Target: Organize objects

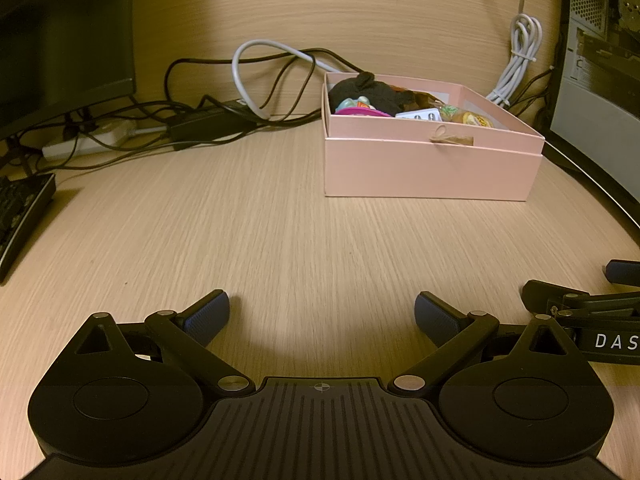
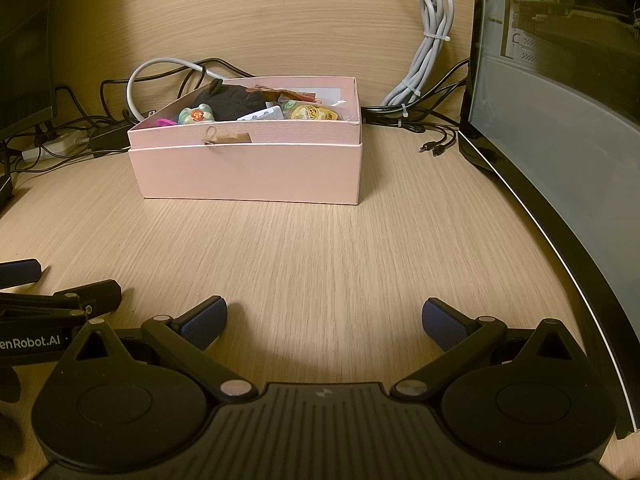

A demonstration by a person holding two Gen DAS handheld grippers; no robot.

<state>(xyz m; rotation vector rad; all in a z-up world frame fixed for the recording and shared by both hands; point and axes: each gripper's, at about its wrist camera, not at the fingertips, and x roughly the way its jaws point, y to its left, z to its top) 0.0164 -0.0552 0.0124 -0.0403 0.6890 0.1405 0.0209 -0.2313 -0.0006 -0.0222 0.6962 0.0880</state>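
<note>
Left wrist view shows your left gripper [image 1: 322, 312] spread wide and empty over bare counter [image 1: 280, 240], the filled pink box [image 1: 432, 170] ahead-right; right wrist view shows your right gripper [image 2: 325, 318] equally wide, empty, where reaching forward carelessly could shove the box into the cables [image 2: 404, 114].

The pink box's [image 2: 248, 176] near wall hides the lower parts of the items inside, and a black cloth [image 2: 228, 100] covers others. A keyboard [image 1: 20, 216] is cut off at the left edge. The computer case [image 2: 560, 80] runs past the right edge.
</note>
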